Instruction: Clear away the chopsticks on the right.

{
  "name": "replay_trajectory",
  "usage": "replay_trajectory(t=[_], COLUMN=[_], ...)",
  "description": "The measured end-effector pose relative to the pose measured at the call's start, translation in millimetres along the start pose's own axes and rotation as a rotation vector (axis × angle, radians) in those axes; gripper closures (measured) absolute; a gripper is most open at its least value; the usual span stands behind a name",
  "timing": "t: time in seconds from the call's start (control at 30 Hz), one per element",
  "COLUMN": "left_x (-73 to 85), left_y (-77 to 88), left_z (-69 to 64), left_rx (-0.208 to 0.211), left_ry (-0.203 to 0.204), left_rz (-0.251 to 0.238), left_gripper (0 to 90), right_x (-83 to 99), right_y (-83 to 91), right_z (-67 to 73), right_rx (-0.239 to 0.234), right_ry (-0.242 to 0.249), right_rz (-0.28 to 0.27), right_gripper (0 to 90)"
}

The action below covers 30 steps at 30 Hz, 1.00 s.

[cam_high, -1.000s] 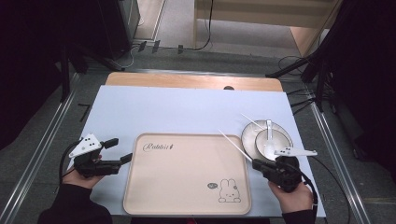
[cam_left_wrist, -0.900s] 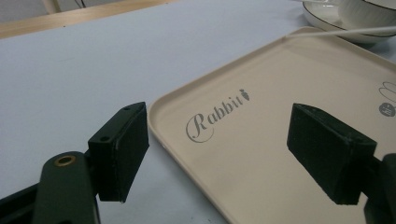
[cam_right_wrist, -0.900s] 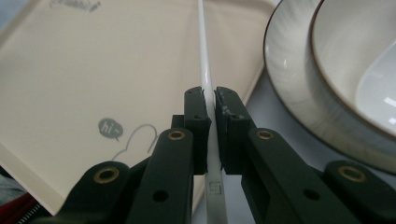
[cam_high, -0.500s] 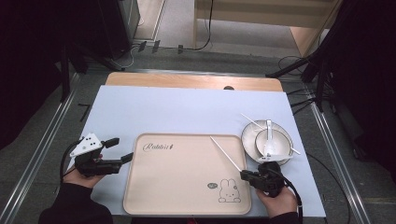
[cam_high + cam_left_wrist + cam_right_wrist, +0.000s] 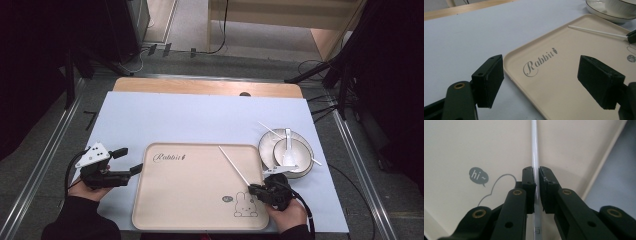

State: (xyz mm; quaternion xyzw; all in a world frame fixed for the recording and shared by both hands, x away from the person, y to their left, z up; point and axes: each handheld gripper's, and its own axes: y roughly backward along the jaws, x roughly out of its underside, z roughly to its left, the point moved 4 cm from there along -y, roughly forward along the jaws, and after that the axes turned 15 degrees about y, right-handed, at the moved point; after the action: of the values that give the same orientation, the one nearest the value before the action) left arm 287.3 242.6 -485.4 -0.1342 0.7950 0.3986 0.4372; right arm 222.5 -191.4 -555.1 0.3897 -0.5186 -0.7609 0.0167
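Note:
A beige tray (image 5: pixel 190 195) printed with "Rabbit" and a rabbit lies at the front of the white table. My right gripper (image 5: pixel 255 190) hangs low over the tray's right part, shut on a white chopstick (image 5: pixel 233 165) that slants up-left across the tray. In the right gripper view the pads (image 5: pixel 529 177) clamp the chopstick (image 5: pixel 534 145) close above the tray (image 5: pixel 474 145). My left gripper (image 5: pixel 129 161) rests just left of the tray, open, nothing between its jaws. The left gripper view looks between those jaws (image 5: pixel 549 77) at the tray's corner (image 5: pixel 574 57) and the chopstick (image 5: pixel 596 31).
A white plate (image 5: pixel 267 145) with a bowl (image 5: pixel 300 150) on it stands right of the tray. A white spoon (image 5: pixel 288 150) lies in the bowl and a second chopstick (image 5: pixel 270 130) rests across them. Bare white table stretches behind the tray to a wooden strip (image 5: pixel 200 86).
My right gripper has carried the chopstick leftward from beside the bowl to over the tray's right part and come lower. The left gripper has stayed put.

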Motion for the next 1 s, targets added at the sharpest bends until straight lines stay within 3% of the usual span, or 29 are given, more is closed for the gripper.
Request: replay_trajectory(t=[0.17,0.37,0.47,0.57,0.67,0.7,0.77,1.0], left_x=[0.0,0.1,0.2,0.2,0.4,0.5,0.6,0.8], left_y=[0.2,0.2,0.2,0.3,0.5,0.6,0.7,0.7], left_z=[0.0,0.3,0.4,0.5,0.5,0.5,0.5,0.4], left_rx=[-0.001,-0.003,-0.002,-0.002,-0.002,-0.002,-0.002,-0.001], left_ry=[0.003,0.003,0.004,0.003,0.002,0.003,0.007,0.005], left_rz=[-0.001,0.001,0.001,0.001,0.002,0.001,-0.001,0.0], left_gripper=[21.4,21.6,21.6,21.6,21.6,21.6,21.6,21.6], right_x=[-1.4,-3.9,-9.4,-16.1,-21.1,-25.2,-28.1,-37.2], right_y=[-1.9,0.0,7.1,16.0,22.4,28.3,33.6,54.1], right_z=[2.5,1.3,-0.5,-3.4,-5.0,-7.2,-10.7,-27.8], right_rx=[0.002,-0.049,-0.08,-0.109,-0.11,-0.111,-0.119,-0.123], right_ry=[0.043,0.026,0.017,0.039,0.068,0.091,0.114,0.138], right_rz=[-0.018,-0.027,-0.072,-0.127,-0.164,-0.192,-0.207,-0.265], right_gripper=[77.5,64.4,54.2,49.9,46.5,40.0,35.8,30.1])
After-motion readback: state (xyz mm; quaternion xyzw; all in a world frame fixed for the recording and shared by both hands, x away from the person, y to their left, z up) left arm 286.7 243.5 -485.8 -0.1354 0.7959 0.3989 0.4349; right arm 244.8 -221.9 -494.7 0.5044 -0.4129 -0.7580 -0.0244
